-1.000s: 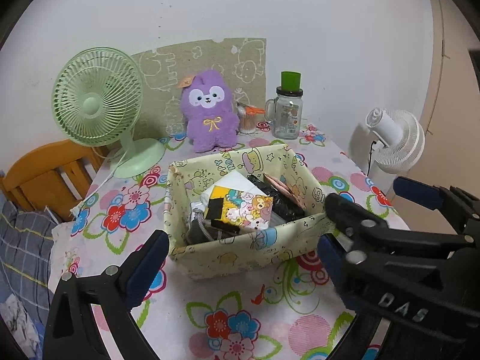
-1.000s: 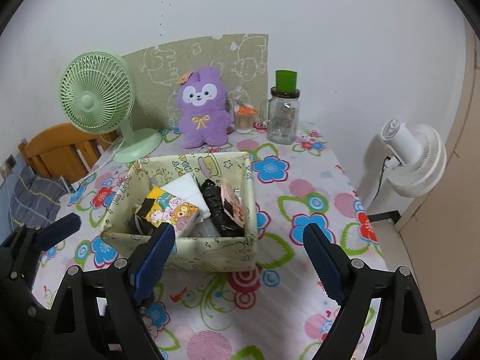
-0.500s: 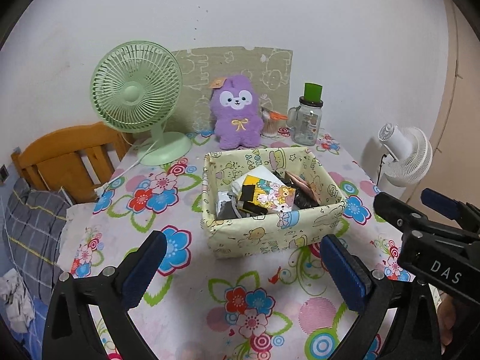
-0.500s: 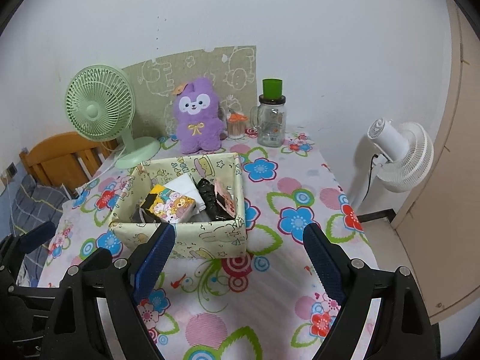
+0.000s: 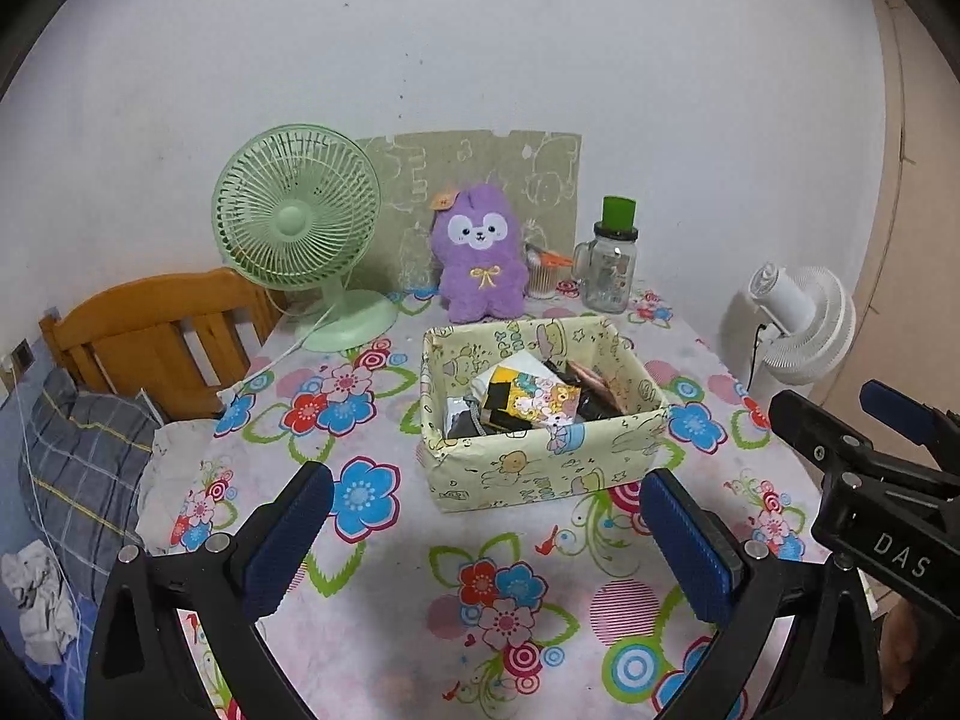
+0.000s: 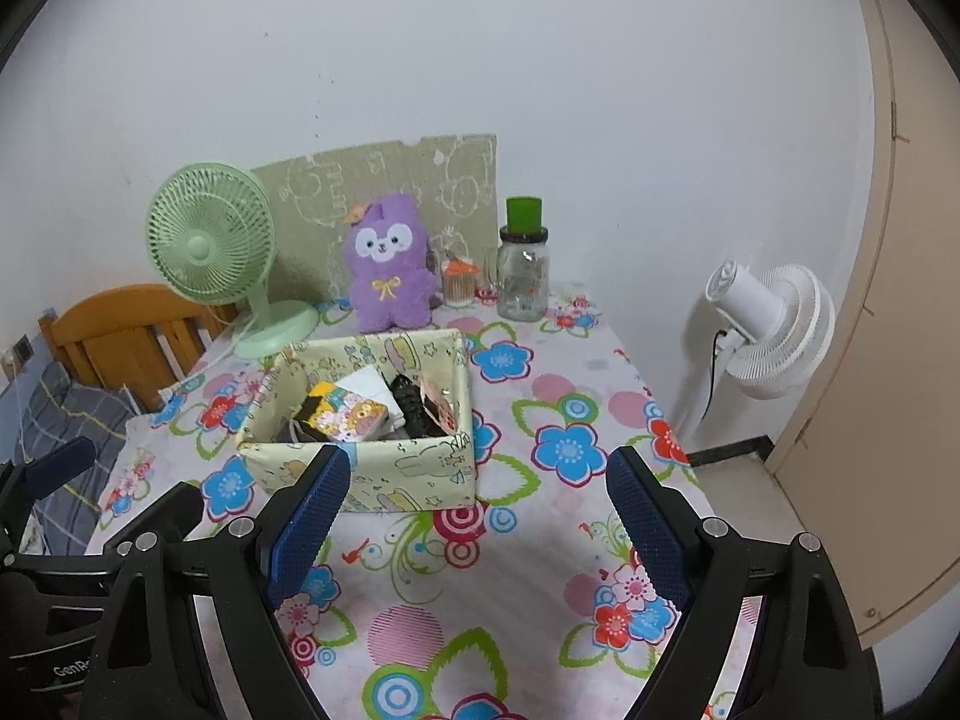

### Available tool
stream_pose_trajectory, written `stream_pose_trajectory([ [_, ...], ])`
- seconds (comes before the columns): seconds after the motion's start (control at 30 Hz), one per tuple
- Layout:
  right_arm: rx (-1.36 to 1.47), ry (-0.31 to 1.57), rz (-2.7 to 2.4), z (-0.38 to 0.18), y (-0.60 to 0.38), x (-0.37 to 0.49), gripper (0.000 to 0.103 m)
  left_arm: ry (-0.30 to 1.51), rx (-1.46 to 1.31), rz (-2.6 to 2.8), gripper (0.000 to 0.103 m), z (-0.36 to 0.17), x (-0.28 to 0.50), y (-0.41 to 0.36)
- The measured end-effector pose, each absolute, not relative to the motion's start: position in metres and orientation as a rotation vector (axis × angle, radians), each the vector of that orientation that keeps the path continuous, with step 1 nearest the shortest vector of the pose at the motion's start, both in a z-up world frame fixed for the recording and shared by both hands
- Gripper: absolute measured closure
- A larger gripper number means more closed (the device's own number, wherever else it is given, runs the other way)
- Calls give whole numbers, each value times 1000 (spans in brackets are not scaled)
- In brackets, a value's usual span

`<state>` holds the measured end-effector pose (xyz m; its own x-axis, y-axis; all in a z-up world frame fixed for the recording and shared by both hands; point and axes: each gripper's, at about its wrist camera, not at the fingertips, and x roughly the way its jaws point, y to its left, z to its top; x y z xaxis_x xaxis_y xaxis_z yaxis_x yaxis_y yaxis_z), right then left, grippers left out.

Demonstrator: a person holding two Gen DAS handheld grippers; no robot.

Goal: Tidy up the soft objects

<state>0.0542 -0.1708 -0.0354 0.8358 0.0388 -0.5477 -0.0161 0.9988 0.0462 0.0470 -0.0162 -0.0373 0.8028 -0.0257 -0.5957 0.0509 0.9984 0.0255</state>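
Observation:
A pale yellow cartoon-print fabric box (image 5: 543,468) (image 6: 414,477) sits mid-table, filled with several soft packets, among them a yellow cartoon pouch (image 5: 531,399) (image 6: 345,417) and a black item (image 6: 411,405). A purple plush toy (image 5: 480,255) (image 6: 390,273) sits upright at the back against the wall. My left gripper (image 5: 480,546) is open and empty, in front of the box and apart from it. My right gripper (image 6: 474,522) is open and empty, also short of the box. The right gripper also shows in the left wrist view (image 5: 870,480).
A green desk fan (image 5: 300,228) stands back left. A glass jar with green lid (image 5: 612,267) and a small cup (image 6: 459,285) stand back right. A white fan (image 6: 771,330) is beyond the table's right edge. A wooden chair (image 5: 156,330) stands left.
Both grippers have drawn back and upward from the box, which looks smaller and farther now. Both stay open and empty.

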Motion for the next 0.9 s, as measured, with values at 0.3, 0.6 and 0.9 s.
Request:
stream_pose_trajectory([
  [0.3,20,532,31,-21,-169,34,14,605,14,-35,0,-25,30,-14],
  [0.6,32,494,34,-14,-173,16,14,565,18,-41,0,-15,11,-19],
  [0.9,45,471,35,-11,-176,3,14,528,31,-51,0,-8,-4,-21],
])
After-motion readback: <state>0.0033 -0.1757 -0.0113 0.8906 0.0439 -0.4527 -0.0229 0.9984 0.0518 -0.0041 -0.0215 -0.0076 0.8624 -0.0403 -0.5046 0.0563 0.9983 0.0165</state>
